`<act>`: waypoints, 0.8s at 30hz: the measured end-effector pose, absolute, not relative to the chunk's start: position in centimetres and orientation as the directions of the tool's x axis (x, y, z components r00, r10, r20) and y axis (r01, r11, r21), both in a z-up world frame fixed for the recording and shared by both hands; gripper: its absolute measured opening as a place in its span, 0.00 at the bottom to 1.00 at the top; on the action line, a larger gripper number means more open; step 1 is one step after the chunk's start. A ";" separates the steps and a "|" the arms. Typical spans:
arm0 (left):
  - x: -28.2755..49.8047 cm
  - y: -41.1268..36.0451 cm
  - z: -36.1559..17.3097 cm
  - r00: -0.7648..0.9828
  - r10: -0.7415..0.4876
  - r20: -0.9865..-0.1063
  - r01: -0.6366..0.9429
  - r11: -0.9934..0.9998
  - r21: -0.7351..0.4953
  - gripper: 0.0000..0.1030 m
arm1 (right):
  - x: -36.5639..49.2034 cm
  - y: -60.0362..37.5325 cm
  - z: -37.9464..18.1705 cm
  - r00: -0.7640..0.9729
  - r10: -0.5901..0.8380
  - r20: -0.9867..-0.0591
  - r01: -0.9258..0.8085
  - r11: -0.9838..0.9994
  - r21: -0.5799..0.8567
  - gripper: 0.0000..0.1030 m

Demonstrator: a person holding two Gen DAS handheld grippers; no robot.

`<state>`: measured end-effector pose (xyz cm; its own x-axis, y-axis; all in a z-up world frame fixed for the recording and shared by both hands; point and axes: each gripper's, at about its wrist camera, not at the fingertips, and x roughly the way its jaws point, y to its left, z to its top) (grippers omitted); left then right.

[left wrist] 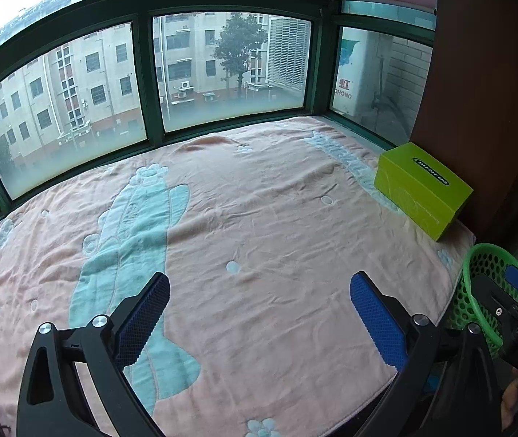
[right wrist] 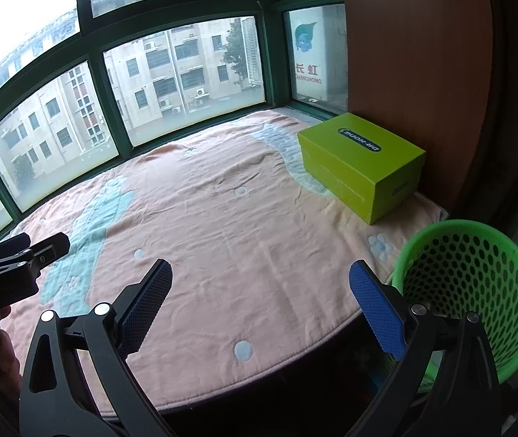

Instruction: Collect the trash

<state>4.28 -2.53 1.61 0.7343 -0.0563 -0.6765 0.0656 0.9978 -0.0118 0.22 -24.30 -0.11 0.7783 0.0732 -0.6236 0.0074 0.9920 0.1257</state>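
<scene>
Over fuzzy pink blanket [left wrist: 259, 218] | both grippers wide | round perforated green basket [right wrist: 470, 284]

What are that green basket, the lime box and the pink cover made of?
The green basket looks like moulded plastic: glossy, with regular round holes. The lime box seems to be printed cardboard: crisp folded edges, matte faces, a logo on its lid. The pink cover is probably a soft towelling or fleece blanket, since it wrinkles and looks fuzzy.
</scene>
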 end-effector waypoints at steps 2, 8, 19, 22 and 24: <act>4.2 -2.6 1.6 0.735 -0.057 -0.676 0.068 0.998 -0.009 0.93 | 0.2 -24.3 -0.1 0.778 0.075 -0.624 0.007 0.992 0.127 0.94; 4.1 -2.8 1.3 0.733 -0.053 -0.678 0.071 0.997 0.000 0.93 | 0.3 -24.2 -0.3 0.775 0.080 -0.626 0.000 0.992 0.127 0.94; 4.1 -2.8 1.0 0.733 -0.051 -0.678 0.073 0.997 0.004 0.93 | 0.3 -24.2 -0.3 0.774 0.083 -0.628 0.000 0.991 0.131 0.94; 4.1 -2.8 1.0 0.733 -0.050 -0.678 0.072 0.997 0.005 0.93 | 0.2 -24.2 -0.5 0.774 0.083 -0.628 0.001 0.991 0.133 0.94; 4.1 -2.9 1.0 0.733 -0.049 -0.678 0.072 0.997 0.006 0.93 | 0.2 -24.2 -0.5 0.774 0.083 -0.628 0.001 0.991 0.133 0.94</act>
<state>4.14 -2.86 1.01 0.7334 -0.0493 -0.6780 0.0724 0.9974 0.0059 0.24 -24.19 -0.45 0.7737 0.0831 -0.6281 0.0012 0.9912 0.1326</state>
